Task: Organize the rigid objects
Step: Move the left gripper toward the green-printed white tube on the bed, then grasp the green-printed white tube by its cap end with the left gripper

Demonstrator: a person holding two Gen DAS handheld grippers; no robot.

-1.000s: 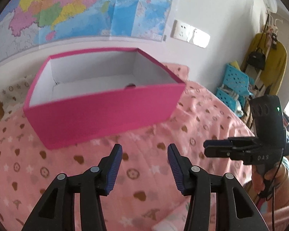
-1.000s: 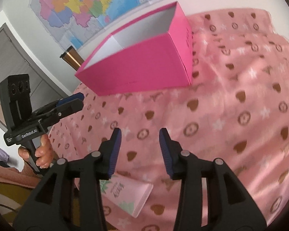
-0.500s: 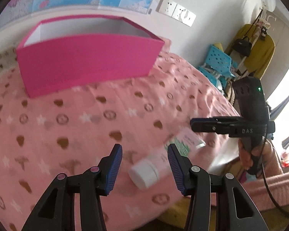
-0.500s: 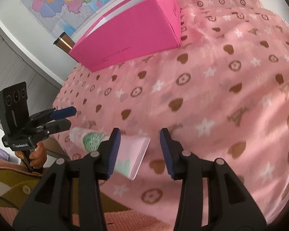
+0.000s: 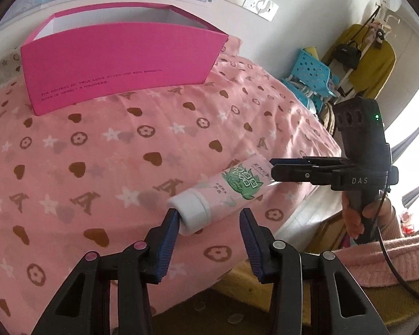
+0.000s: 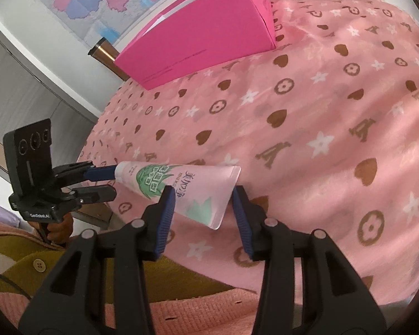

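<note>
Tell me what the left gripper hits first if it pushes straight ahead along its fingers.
Likely the tube's white cap, already between the closing left gripper fingers.

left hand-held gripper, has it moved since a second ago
Yes. The left hand-held gripper pulled back and down from the pink cardboard box; its closing jaws now flank the pink cream tube's white cap.

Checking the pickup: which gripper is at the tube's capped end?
The left gripper: its jaws, now closing, flank the tube's white cap. The right gripper straddles the flat crimped end.
</note>
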